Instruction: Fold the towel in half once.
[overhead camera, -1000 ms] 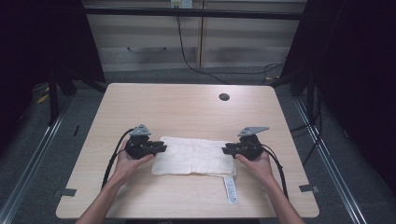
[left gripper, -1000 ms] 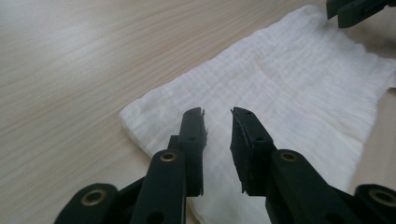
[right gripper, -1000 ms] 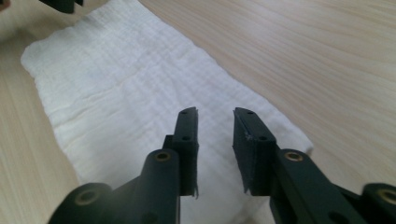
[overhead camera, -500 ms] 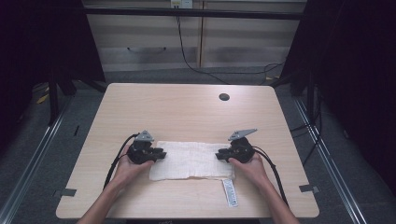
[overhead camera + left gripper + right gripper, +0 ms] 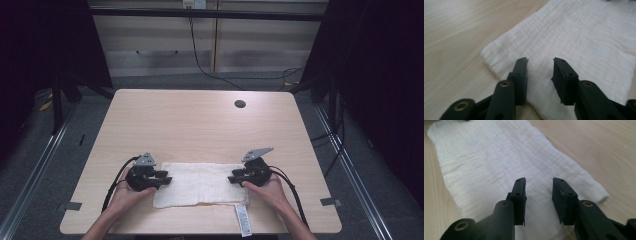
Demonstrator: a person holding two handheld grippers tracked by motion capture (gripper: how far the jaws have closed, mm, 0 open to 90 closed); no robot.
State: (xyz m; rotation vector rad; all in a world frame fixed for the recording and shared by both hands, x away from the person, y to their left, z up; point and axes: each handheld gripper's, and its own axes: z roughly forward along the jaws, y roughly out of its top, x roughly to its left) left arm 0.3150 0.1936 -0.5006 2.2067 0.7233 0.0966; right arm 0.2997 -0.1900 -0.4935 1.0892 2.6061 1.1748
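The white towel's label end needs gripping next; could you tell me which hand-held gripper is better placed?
Right hand-held gripper: open over the towel end nearest the label.

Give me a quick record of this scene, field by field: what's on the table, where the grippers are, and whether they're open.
table: light wood, dark round hole near the far edge
cloth: white, folded to a long strip, flat at the near edge
tag: white label sticking out at the cloth's near right corner
left gripper: at the cloth's left end, jaws open over the cloth
right gripper: at the cloth's right end, jaws open over the cloth
grasp: neither gripper is shut on the cloth
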